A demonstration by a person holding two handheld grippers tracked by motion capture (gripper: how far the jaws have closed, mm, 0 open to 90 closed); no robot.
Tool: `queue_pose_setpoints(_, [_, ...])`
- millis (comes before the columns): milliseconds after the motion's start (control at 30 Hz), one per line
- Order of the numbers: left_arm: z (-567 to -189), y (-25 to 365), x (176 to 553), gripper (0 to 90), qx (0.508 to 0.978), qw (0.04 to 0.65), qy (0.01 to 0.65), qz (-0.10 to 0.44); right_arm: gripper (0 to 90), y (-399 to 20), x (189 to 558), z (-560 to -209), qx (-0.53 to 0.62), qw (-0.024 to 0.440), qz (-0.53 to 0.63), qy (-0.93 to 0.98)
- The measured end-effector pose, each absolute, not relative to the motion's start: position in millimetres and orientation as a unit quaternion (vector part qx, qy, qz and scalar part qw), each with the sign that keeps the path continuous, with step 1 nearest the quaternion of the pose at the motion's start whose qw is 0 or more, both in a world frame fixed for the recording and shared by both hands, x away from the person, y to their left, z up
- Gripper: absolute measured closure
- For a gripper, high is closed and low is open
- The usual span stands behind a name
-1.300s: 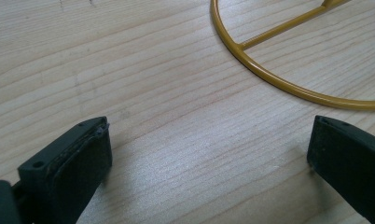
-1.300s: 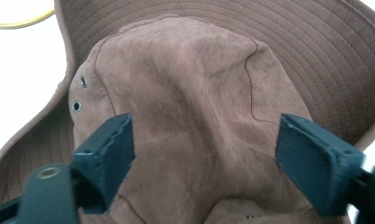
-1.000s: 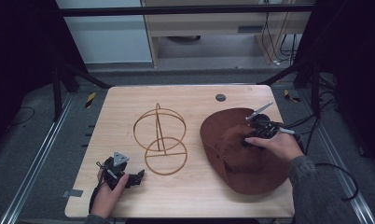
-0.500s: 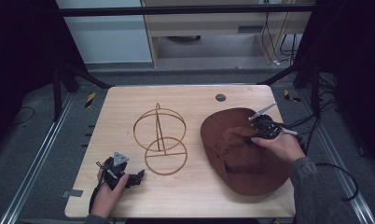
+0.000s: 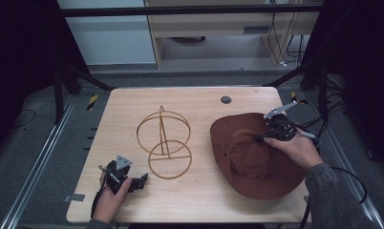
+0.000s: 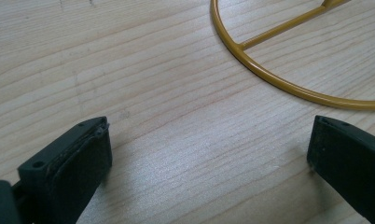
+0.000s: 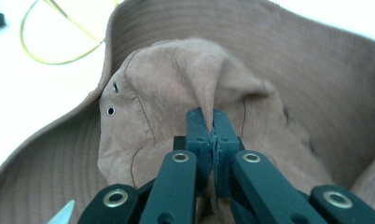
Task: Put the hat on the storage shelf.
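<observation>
Right gripper (image 7: 212, 122) clamped on crown fold of 1 brown floppy fabric hat (image 5: 257, 162). Left gripper (image 5: 141, 180) agape, beside 1 yellow wire hat stand (image 5: 164, 143).

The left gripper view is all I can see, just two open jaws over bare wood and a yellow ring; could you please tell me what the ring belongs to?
Observer: It is the base of a wire stand, with an upright hoop above it.
Operator: Thank you. What is the other gripper doing?
Observer: The right gripper is shut on a fold of a brown hat's crown.
Operator: Where is the hat relative to the stand?
Observer: To the stand's right on the table, apart from it.
</observation>
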State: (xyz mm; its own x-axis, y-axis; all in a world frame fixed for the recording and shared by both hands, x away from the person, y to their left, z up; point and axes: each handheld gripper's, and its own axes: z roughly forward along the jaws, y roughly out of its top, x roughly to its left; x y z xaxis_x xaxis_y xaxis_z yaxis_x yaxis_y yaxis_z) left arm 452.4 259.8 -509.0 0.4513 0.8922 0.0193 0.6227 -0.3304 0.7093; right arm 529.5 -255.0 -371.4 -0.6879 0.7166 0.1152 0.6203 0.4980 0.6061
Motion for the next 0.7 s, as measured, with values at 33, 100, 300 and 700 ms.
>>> queue_pose_setpoints(33, [-509.0,259.8,452.4,0.0,0.788,0.323,0.480,0.209,89.0,-255.1,528.3,-368.5,0.390,0.078,0.319,0.860])
queue_pose_setpoints(100, [-509.0,259.9,452.4,0.0,0.788,0.322,0.480,0.209,89.0,-256.2,525.2,-361.1,0.386,0.084,0.327,0.859])
queue_pose_setpoints(300, [-509.0,259.9,452.5,0.0,0.789,0.322,0.480,0.209,89.0,-255.1,516.0,-342.7,0.381,0.098,0.342,0.853])
queue_pose_setpoints(700, [-509.0,259.9,452.5,0.0,0.789,0.322,0.480,0.209,88.8,-242.7,498.7,-306.9,0.359,0.121,0.385,0.842])
